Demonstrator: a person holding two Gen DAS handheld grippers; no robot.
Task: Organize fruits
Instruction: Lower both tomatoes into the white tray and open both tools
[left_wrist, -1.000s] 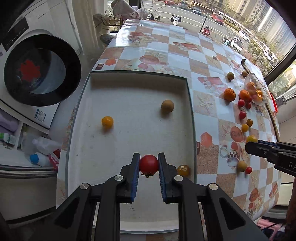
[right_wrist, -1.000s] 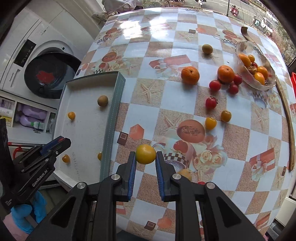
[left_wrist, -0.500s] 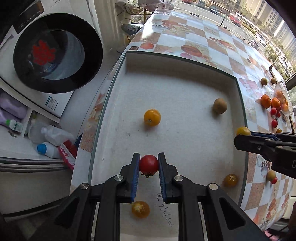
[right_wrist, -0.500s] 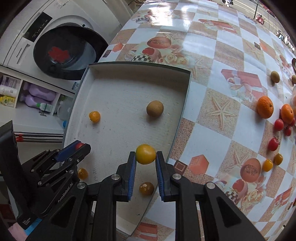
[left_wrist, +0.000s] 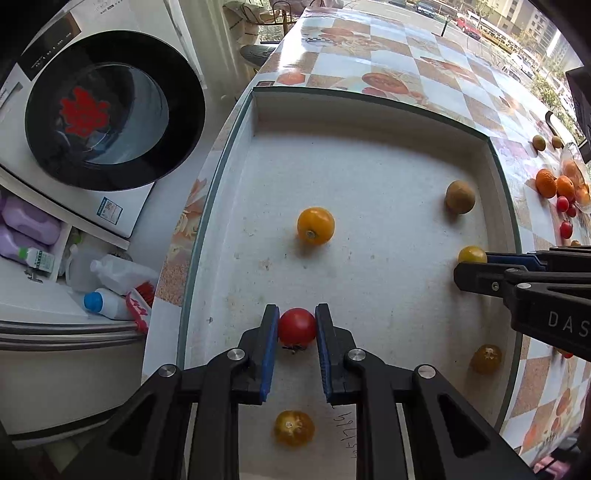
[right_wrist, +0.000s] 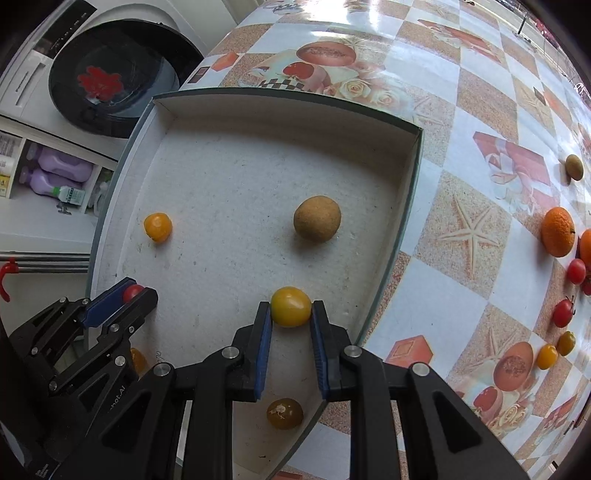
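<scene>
Fingers of the left gripper (left_wrist: 296, 328) squeeze a shiny red tomato (left_wrist: 297, 326), and the right gripper (right_wrist: 291, 308) pinches a smooth yellow tomato (right_wrist: 290, 306), both low over the white tray (left_wrist: 369, 107) at the bench's (right_wrist: 436, 280) near corner. Four loose fruits lie in the tray: two dull amber tomatoes nearest, then one orange tomato (left_wrist: 316, 225), then one rough brown round fruit (right_wrist: 317, 219).

Both the left gripper (left_wrist: 296, 326) and the right gripper (right_wrist: 291, 308) are matte black plastic linkages with silver round screws at the joints and ribbed blue pads lining each finger. White lettering is printed on their sides, only partly readable.
</scene>
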